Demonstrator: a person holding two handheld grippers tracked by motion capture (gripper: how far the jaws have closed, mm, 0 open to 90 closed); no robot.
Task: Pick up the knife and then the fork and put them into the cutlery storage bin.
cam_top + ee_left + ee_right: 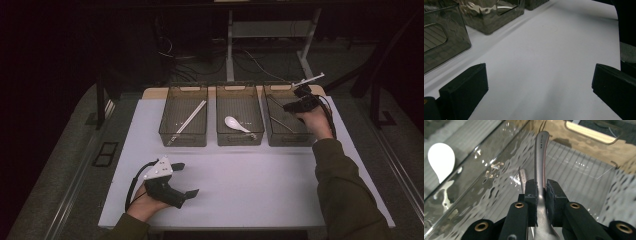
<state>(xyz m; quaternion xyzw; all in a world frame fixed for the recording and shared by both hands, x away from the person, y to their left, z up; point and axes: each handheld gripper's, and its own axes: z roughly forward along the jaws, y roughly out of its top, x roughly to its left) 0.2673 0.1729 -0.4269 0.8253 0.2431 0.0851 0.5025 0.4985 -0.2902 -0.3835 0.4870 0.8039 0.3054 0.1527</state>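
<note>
Your right gripper [540, 195] fingers clamp metal utensil handle [541, 157] over right bin [287, 137], tabletop's 1 o'clock. Lower it level beside utensil already inside, clear of bin walls, then release. Left gripper [187, 180] fingers wide, empty, at 7 o'clock.

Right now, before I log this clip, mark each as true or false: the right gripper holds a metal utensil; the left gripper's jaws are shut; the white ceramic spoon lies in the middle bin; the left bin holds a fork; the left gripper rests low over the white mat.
1. The right gripper grips a grey metal utensil handle: true.
2. The left gripper is shut: false, its jaws stand wide apart with nothing between them.
3. The white ceramic spoon lies in the middle smoky transparent bin: true.
4. The left transparent bin holds a fork: false, pale chopsticks.
5. The left gripper sits low over the white mat: true.
</note>
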